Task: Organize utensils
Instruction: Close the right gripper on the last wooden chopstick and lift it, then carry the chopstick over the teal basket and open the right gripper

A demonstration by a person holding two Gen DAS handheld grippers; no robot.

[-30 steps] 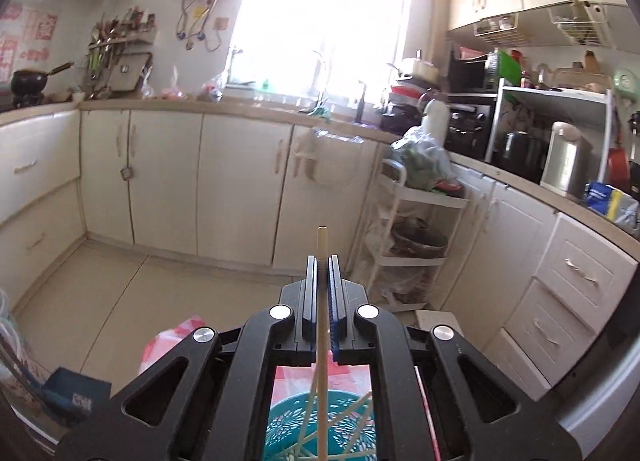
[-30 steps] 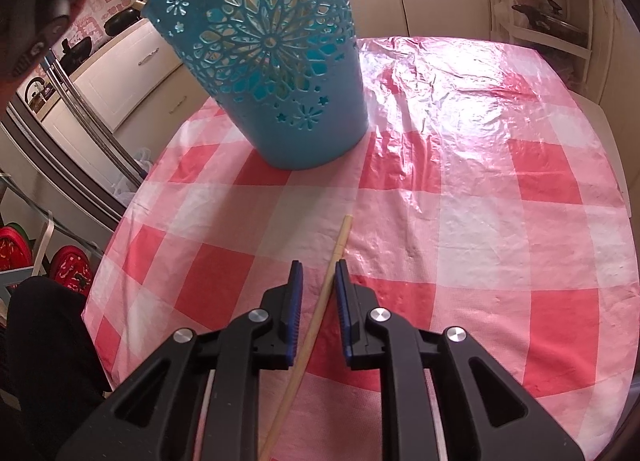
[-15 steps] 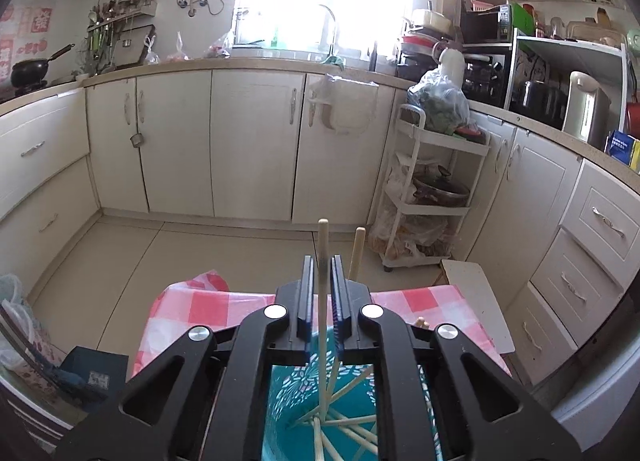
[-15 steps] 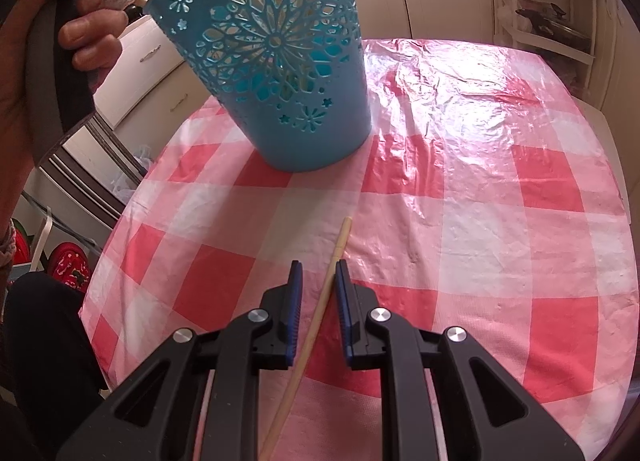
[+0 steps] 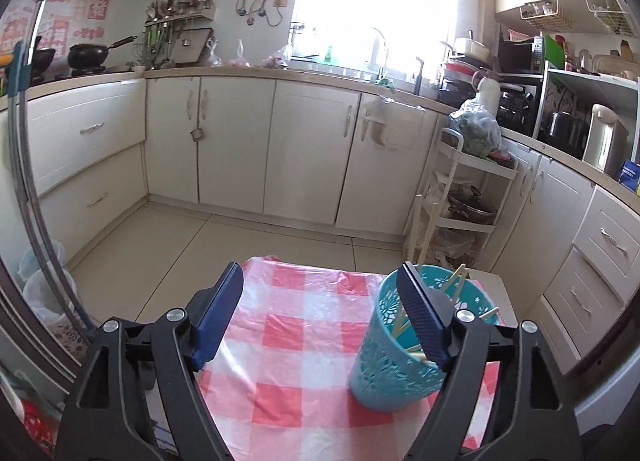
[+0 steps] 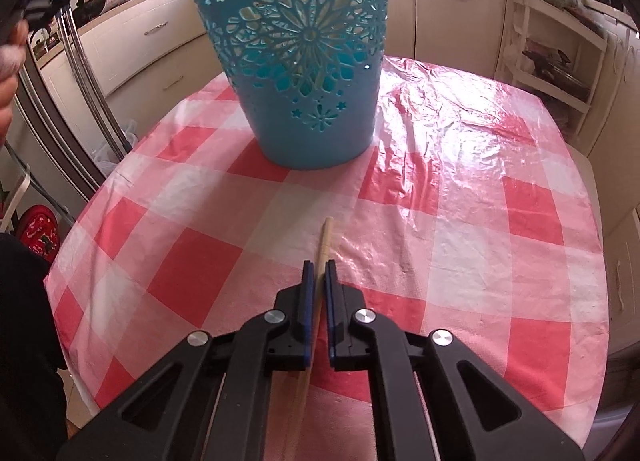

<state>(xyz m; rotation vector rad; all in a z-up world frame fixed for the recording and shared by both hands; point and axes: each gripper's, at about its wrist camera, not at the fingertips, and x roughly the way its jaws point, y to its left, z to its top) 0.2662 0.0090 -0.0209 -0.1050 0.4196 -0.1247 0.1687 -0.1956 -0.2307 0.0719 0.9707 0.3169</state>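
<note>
the right gripper (image 6: 316, 273) pinches a chopstick (image 6: 325, 237) near the table's middle; the left gripper (image 5: 320, 301) hangs wide, empty. next, likely: lift it into the blue basket (image 6: 296, 61) toward the far edge.

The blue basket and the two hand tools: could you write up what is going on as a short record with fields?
Setting: kitchen, table with red checked cloth
Basket: blue cut-out basket upright on the cloth, several chopsticks inside
Left tool: left tool, jaws wide apart, holding nothing, basket partly behind its right finger
Right tool: right tool, jaws closed on a single chopstick
Held chopstick: tip points toward the basket, apart from it
</note>
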